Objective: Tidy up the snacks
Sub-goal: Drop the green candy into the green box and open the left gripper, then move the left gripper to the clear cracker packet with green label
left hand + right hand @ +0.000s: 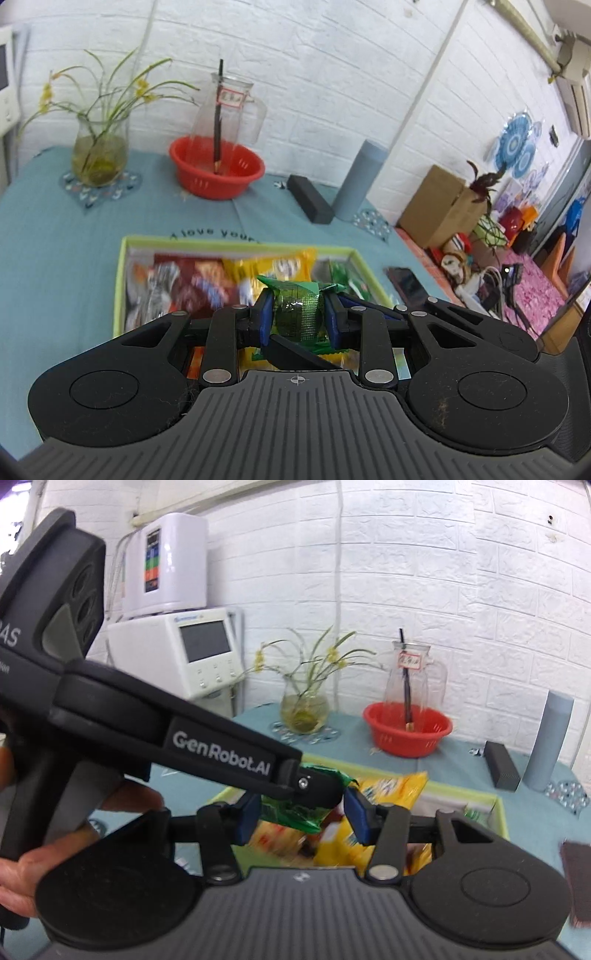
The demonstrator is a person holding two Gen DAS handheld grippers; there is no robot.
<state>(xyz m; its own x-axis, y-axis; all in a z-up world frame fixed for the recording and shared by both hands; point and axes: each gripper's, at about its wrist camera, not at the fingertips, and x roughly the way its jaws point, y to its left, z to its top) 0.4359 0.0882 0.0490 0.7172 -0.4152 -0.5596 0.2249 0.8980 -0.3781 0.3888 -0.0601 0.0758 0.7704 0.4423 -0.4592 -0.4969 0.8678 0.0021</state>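
Your left gripper (297, 314) has its jaws pinching a green snack packet (295, 310), held just above the green-rimmed box (120, 280) on the bench. Your right gripper (301, 818) has its jaws spread around that same packet without gripping it. Several snacks already lie in the box; this one is left to place.

"GenRobot.AI" on left tongs (317, 794), "A love your" on blue tablecloth (55, 229)
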